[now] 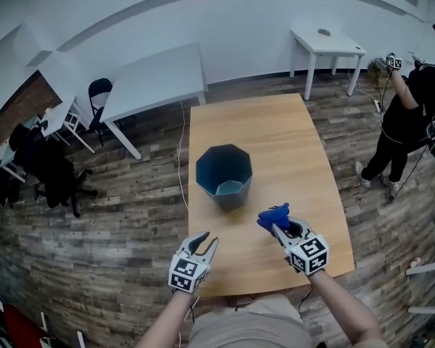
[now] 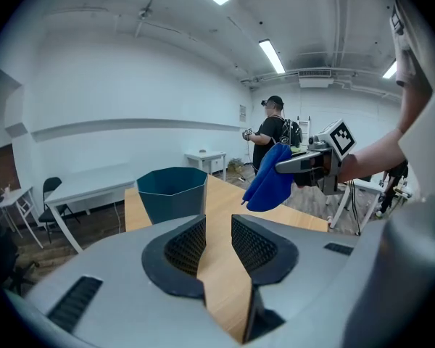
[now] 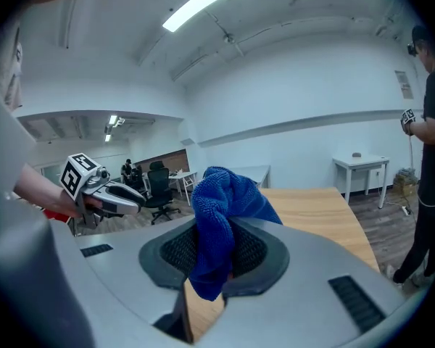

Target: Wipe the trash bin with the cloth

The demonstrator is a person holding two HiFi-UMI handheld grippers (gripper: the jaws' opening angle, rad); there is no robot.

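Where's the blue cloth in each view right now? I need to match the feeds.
Head view: blue cloth lower right of centre, right of the trash bin.
Left gripper view: it hangs right of centre, right of the trash bin.
Right gripper view: it sits dead centre, clamped between the jaws.
Shared landmark: the wooden table, in all three views.

Bright white-walled room with a grey-brown plank floor (image 1: 116, 252).
A wooden table (image 1: 275, 129) stands mid-room, a long white table (image 1: 159, 78) behind it to the left and a small white table (image 1: 326, 43) against the back wall (image 1: 225, 27). A black folding chair (image 1: 99, 93) and dark office chairs (image 1: 54, 172) sit at far left by a brick panel (image 1: 14, 111). Strip lights (image 2: 270, 53) run along the ceiling. A person in black (image 1: 413, 114) stands at right.
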